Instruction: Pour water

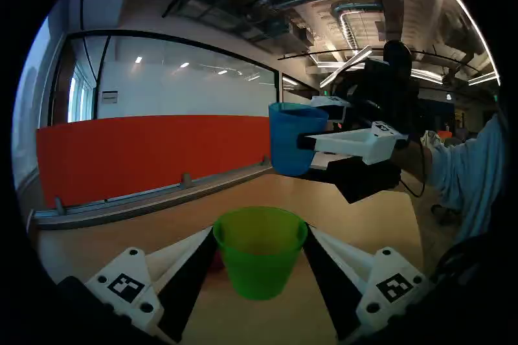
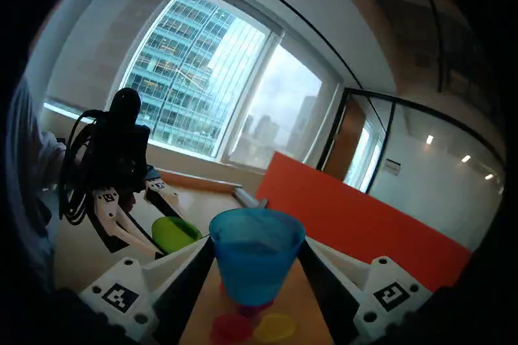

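Note:
My left gripper is shut on a green cup, held upright above the wooden table; the same green cup appears at the left in the right gripper view. My right gripper is shut on a blue cup with water in it, held upright. In the left gripper view that blue cup hangs higher and a little to the right of the green one, clamped by the right gripper. A person's sleeve is at the right.
An orange partition with a metal rail runs along the table's far side. Below the blue cup lie small round lids on the table: a red lid and a yellow lid. Large windows stand behind the left gripper.

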{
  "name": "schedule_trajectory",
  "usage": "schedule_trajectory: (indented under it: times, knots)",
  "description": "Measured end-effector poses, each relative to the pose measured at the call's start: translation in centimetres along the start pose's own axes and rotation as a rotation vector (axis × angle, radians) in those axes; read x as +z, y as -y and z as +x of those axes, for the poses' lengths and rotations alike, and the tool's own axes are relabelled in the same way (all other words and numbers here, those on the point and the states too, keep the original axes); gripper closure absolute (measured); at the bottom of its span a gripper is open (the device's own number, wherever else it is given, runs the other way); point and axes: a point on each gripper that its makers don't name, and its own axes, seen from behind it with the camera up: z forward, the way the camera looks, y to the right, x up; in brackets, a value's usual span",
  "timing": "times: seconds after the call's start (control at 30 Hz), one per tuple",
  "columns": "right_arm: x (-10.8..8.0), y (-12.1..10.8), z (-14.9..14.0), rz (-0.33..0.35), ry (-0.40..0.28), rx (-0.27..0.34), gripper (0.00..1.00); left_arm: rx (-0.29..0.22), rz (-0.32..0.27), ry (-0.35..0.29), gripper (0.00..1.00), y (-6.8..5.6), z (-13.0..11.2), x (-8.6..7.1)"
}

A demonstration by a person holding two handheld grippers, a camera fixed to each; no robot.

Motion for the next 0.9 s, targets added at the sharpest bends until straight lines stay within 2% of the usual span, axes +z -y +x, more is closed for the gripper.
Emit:
schedule_trajectory:
  times: [0.9]
  knots:
    - [2.5, -1.8, 4.5, -0.017, -0.012, -0.283, 0.10, 0.002, -0.020, -0.004, 0.11, -0.9, 0.5, 0.7]
